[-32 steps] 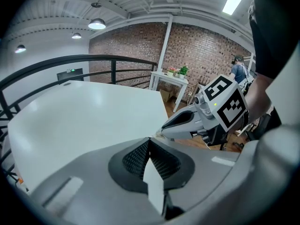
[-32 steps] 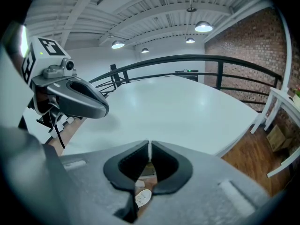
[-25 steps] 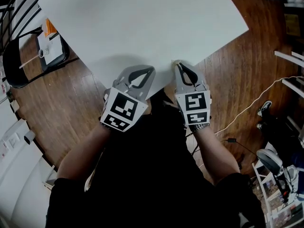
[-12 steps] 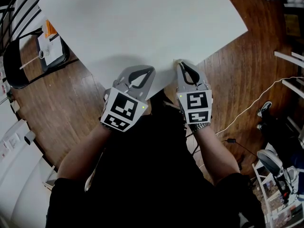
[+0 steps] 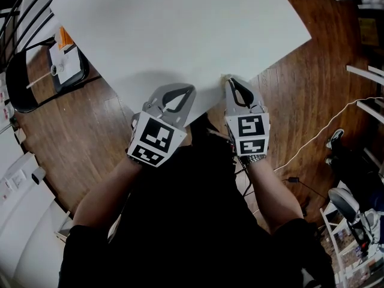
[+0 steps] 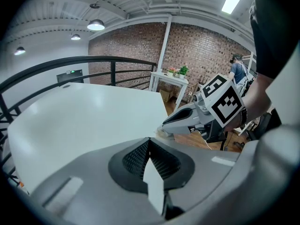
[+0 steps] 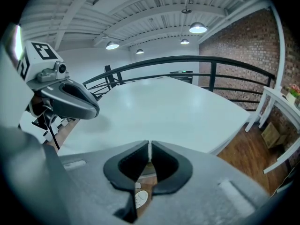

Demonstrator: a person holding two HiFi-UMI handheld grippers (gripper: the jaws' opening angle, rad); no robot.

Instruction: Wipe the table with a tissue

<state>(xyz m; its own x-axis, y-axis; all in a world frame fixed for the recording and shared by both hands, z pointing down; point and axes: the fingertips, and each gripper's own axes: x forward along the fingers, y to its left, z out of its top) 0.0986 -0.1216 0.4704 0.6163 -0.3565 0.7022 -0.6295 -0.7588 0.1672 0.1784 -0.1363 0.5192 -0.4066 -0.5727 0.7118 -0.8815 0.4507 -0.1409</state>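
1. The right tool [image 5: 228, 80] is clenched on a small crumpled tissue [image 5: 223, 77], which sits at the near edge of the white worktop [image 5: 180, 29].
2. The left tool [image 5: 192, 89] is clenched with nothing in it. Its tip is over the same edge, near the right tool.

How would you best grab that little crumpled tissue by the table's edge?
The tissue is a small crumpled wad on the table, right at its near edge. Pinch its raised middle, coming low over the edge from the person's side, since a flat surface leaves no room underneath. The right tool appears shut on it this way.
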